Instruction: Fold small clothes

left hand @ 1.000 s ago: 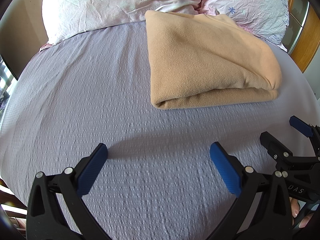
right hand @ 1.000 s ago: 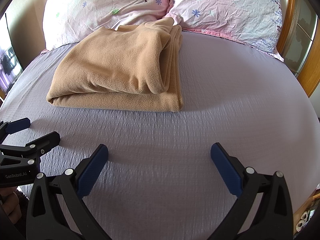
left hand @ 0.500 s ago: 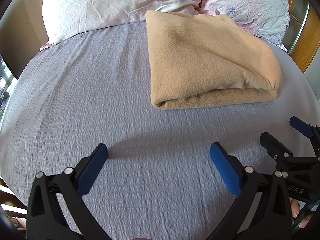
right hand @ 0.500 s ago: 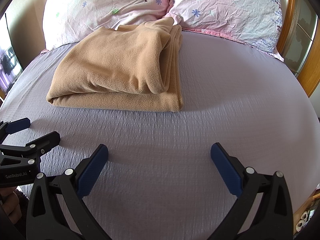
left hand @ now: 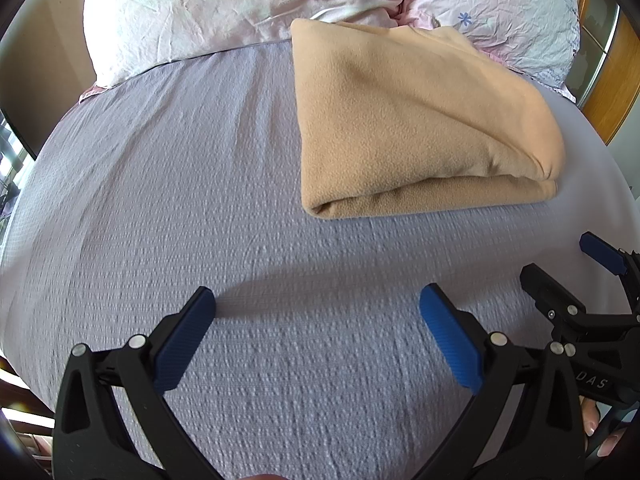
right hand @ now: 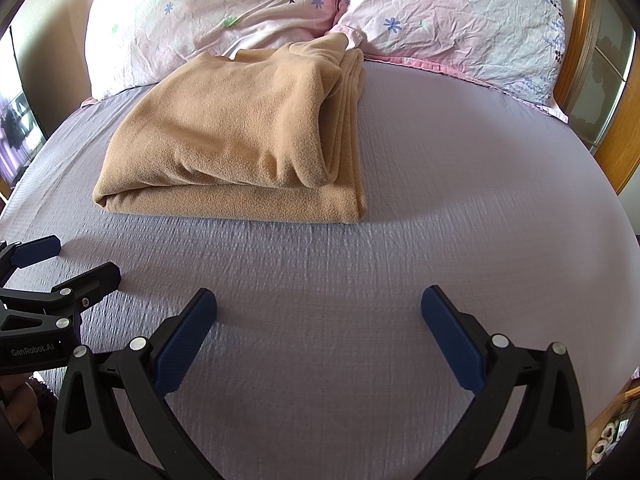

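I held left tongs [left hand: 316, 304] and right tongs [right hand: 318, 304] low over bed sheet [right hand: 460, 208], side by side, both spread wide, gripping nothing. Tan fleece garment [right hand: 240, 136] lay folded at far end of bed, back edge touching pillows [right hand: 460, 20], well apart from both tongs.
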Demonstrator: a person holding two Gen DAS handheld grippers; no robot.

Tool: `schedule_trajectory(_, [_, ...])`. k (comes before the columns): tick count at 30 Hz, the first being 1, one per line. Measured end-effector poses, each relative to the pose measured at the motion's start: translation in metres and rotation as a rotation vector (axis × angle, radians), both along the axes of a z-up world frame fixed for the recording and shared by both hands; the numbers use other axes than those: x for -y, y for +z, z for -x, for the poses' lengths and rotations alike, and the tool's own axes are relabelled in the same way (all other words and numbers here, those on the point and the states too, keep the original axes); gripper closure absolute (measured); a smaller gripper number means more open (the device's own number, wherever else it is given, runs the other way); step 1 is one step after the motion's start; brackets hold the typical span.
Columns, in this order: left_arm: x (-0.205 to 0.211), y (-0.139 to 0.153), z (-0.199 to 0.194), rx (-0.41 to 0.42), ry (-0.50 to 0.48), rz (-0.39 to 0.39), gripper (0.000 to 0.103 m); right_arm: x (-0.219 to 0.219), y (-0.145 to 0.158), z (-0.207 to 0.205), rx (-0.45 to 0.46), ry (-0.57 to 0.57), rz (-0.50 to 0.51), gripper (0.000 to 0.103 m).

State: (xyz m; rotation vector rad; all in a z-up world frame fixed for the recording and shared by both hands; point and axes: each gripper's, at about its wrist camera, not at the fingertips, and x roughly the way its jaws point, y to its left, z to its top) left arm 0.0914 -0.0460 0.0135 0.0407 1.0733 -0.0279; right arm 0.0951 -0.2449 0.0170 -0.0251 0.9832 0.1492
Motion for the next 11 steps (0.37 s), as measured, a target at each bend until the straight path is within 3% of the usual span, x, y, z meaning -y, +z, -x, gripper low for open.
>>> schedule_trajectory(11, [0.0006,-0.0007,-0.0009,-0.001,0.003,0.001,0.002,0.0003,-0.0001,-0.0003,0.001,0.001,0.0,0.001])
